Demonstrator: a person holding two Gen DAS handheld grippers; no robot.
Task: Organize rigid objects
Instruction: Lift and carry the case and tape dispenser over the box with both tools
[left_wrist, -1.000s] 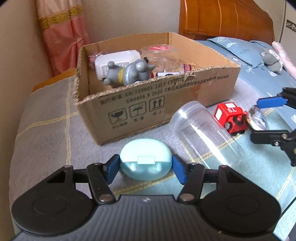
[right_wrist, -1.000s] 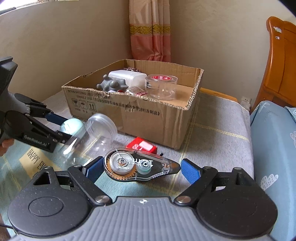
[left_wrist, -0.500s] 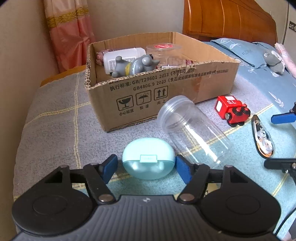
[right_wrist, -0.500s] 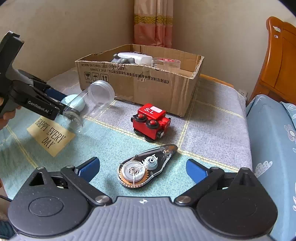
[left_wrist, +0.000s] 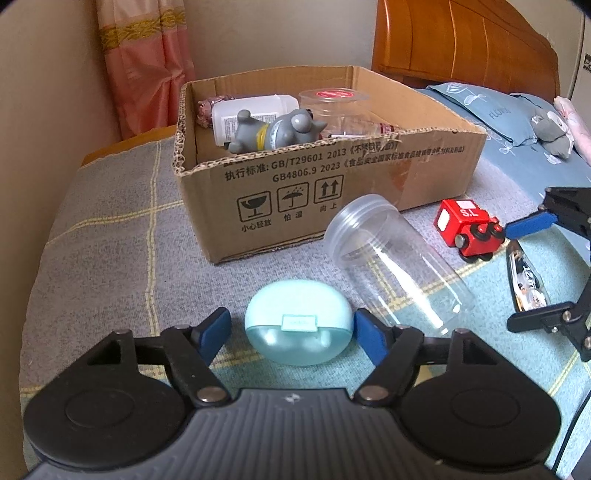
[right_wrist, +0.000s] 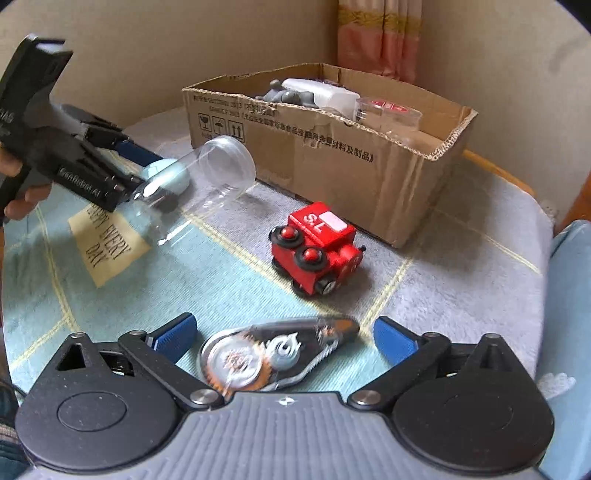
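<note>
My correction tape (right_wrist: 275, 356) is motion-blurred; its label cannot be read, and its rear end is hidden behind my right gripper's body. In the left view my right gripper (left_wrist: 532, 269) is cut off by the frame edge. The mint case (right_wrist: 168, 177) lies half hidden behind the clear jar (right_wrist: 201, 184). The cardboard box (left_wrist: 332, 177) wall conceals the lower parts of its contents.

I take the cardboard box (left_wrist: 325, 184) as my landmark: in front of it the jar (left_wrist: 395, 262) lies on its side, its open mouth toward the box. The toy train (left_wrist: 467, 230) stands by the box's front right corner, the earbud case (left_wrist: 298, 320) before the box and left of the jar. The tape dispenser (right_wrist: 277, 354) lies nearer me than the train, and inside the box rest a toy animal (left_wrist: 275, 129), a bottle (left_wrist: 247, 112) and a lidded tub (left_wrist: 334, 101).
</note>
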